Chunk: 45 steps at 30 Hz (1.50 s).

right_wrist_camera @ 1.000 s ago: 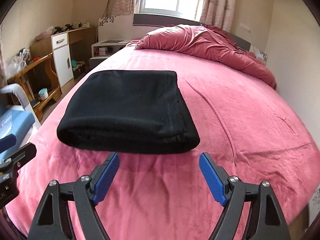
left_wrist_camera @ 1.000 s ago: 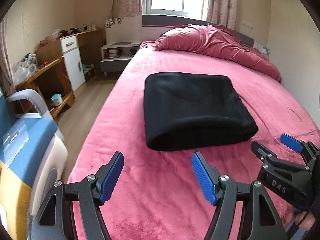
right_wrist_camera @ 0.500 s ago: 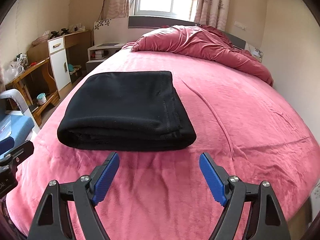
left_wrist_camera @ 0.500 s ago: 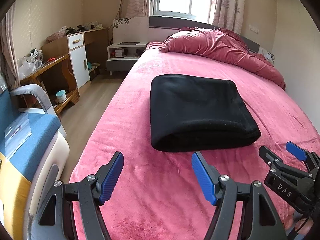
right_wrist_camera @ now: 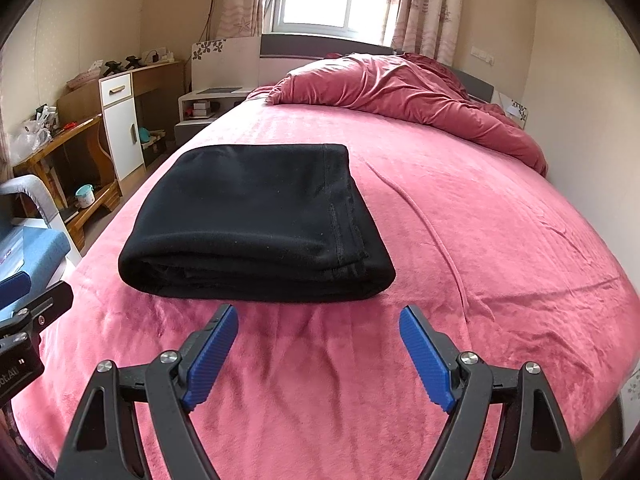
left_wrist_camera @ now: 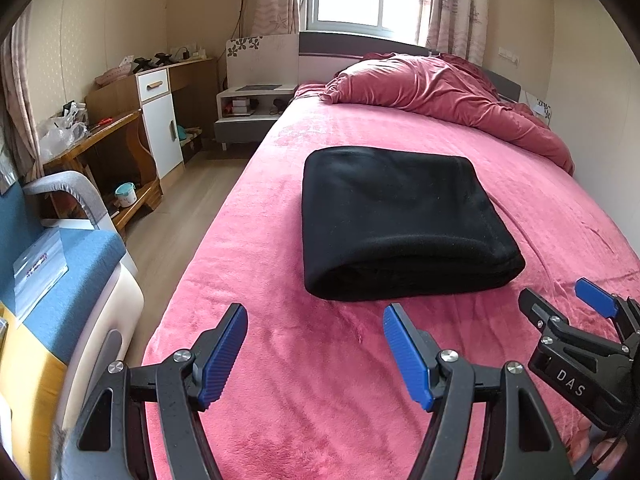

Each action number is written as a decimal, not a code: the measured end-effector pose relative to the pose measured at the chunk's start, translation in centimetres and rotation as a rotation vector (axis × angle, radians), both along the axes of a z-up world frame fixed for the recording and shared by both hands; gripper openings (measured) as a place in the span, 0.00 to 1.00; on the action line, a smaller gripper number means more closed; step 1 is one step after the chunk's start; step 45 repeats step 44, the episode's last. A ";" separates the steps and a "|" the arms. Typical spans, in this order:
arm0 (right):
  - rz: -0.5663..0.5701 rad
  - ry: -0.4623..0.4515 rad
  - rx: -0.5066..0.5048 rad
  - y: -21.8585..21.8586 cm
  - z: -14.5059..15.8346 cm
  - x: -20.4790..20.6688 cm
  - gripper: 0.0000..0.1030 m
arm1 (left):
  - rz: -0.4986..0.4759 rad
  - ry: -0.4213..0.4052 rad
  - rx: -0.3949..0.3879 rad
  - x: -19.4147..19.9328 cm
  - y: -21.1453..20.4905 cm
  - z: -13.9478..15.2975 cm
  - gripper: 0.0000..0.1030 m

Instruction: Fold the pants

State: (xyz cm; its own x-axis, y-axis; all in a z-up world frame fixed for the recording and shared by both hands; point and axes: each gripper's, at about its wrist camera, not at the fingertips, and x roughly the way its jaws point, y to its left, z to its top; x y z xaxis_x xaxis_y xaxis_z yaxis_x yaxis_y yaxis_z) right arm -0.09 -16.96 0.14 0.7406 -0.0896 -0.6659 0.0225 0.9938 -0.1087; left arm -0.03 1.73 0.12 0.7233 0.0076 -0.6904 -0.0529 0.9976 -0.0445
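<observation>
Nearby, crumpled duvet (left_wrist_camera: 452,96) beyond folded pants (left_wrist_camera: 400,220).

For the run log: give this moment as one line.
pants: folded, on bed | left gripper: open, empty | right gripper: open, empty

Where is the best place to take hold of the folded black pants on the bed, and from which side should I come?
Probably the near rounded fold of the black pants, approached from the near side of the pink bed. That edge faces both open tools, the left tool and the right tool, and its thick stacked layers give something to pinch, so the bundle should stay together.
</observation>
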 end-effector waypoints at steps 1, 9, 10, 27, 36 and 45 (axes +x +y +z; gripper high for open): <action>0.001 0.001 0.000 0.0 0.0 0.0 0.81 | -0.001 0.002 0.000 0.0 0.0 0.0 0.70; 0.000 0.005 0.001 0.0 0.0 0.1 0.81 | 0.003 0.003 0.011 0.1 0.3 0.0 0.70; 0.000 0.004 0.001 0.0 0.0 0.0 0.81 | 0.005 0.003 0.013 0.1 0.3 0.0 0.70; 0.004 0.001 -0.002 -0.1 0.0 0.0 0.81 | 0.008 -0.001 0.015 -0.1 0.0 0.0 0.70; 0.004 0.002 -0.003 -0.1 -0.1 0.1 0.81 | 0.009 0.001 0.012 -0.1 0.1 0.1 0.70; 0.004 0.015 0.000 -0.4 -0.4 0.3 0.82 | -0.009 -0.035 0.005 -0.3 0.2 0.4 0.65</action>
